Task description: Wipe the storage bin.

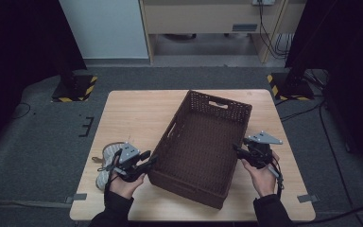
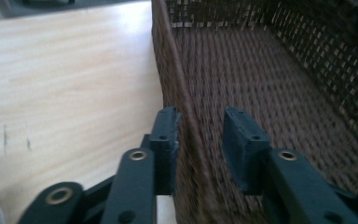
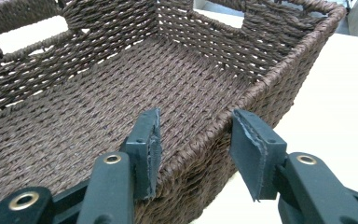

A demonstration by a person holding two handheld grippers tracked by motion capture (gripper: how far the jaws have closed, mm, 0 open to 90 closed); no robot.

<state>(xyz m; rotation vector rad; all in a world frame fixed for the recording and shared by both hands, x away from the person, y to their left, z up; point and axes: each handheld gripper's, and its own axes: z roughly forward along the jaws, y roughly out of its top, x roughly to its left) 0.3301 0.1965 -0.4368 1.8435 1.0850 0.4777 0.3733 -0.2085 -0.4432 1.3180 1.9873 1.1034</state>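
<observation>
With the dark brown woven wicker basket (image 1: 203,146) on the table's near middle, left gripper (image 2: 200,135) and right gripper (image 3: 196,149) straddle its side rims, jaws unclamped; next, probably, both close and lift evenly.

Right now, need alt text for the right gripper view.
The right gripper straddles the rim of a brown woven basket, one black jaw inside the wall, one outside, not yet pressing. Pale wooden table beyond.
</observation>
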